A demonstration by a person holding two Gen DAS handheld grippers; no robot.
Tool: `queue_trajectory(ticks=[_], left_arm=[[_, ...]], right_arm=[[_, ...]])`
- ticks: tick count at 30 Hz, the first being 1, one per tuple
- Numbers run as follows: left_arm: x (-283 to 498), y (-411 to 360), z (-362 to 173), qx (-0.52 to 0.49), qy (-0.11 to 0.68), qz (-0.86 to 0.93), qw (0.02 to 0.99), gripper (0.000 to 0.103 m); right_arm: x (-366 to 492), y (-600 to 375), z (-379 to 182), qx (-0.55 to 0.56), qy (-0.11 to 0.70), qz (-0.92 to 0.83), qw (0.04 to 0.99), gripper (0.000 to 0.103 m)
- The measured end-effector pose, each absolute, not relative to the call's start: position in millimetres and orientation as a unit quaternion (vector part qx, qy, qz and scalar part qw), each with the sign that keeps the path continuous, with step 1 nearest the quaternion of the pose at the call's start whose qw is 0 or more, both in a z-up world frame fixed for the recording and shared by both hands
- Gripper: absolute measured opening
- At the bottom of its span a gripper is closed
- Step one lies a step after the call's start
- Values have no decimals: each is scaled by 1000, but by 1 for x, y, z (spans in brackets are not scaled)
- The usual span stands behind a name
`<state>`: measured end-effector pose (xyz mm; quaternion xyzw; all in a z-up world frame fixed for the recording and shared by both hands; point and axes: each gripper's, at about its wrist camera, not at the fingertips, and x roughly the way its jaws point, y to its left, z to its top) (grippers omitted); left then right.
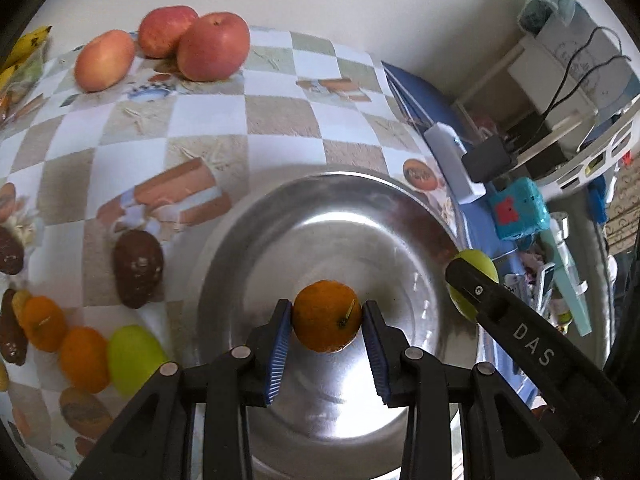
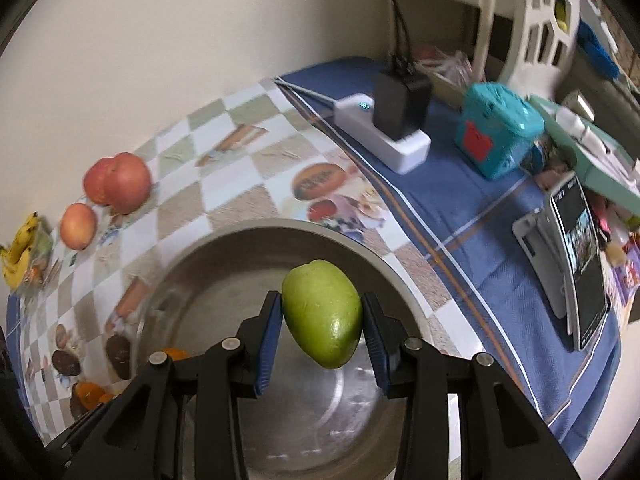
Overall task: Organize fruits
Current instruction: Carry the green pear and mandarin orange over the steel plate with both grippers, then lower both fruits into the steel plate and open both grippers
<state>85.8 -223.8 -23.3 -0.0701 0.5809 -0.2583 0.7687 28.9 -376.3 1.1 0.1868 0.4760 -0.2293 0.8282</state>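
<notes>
My left gripper [image 1: 327, 306] is shut on a small orange [image 1: 326, 324], held above the inside of a steel bowl [image 1: 224, 248]. My right gripper [image 2: 322, 298] is shut on a green mango [image 2: 320, 320] over the same bowl [image 2: 224, 240]. In the left wrist view, the right gripper's black finger and the mango [image 1: 478, 268] show at the bowl's right rim. Left of the bowl lie two oranges [image 1: 44, 322], a second green mango [image 1: 134, 354] and a brown fruit [image 1: 138, 274]. Three red apples [image 1: 214, 46] sit at the far edge by the wall, with bananas [image 1: 24, 52] far left.
The checked tablecloth [image 1: 276, 116] ends at a blue cloth [image 2: 460, 216] to the right. On the blue cloth are a white power strip with a black charger [image 2: 396, 120], a teal box [image 2: 498, 132] and a phone on a stand [image 2: 576, 272]. A white basket [image 2: 532, 20] stands behind.
</notes>
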Motion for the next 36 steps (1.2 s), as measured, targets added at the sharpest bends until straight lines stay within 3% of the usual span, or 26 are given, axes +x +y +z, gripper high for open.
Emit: queue_trajectory(ticks=[16, 36], left_arm=[[87, -234, -48, -66, 600, -246, 758, 37], [81, -213, -34, -121, 594, -266, 750, 45]], right_arm=[[29, -383, -39, 190, 524, -237, 796, 42], [27, -373, -20, 151, 520, -243, 805, 45]])
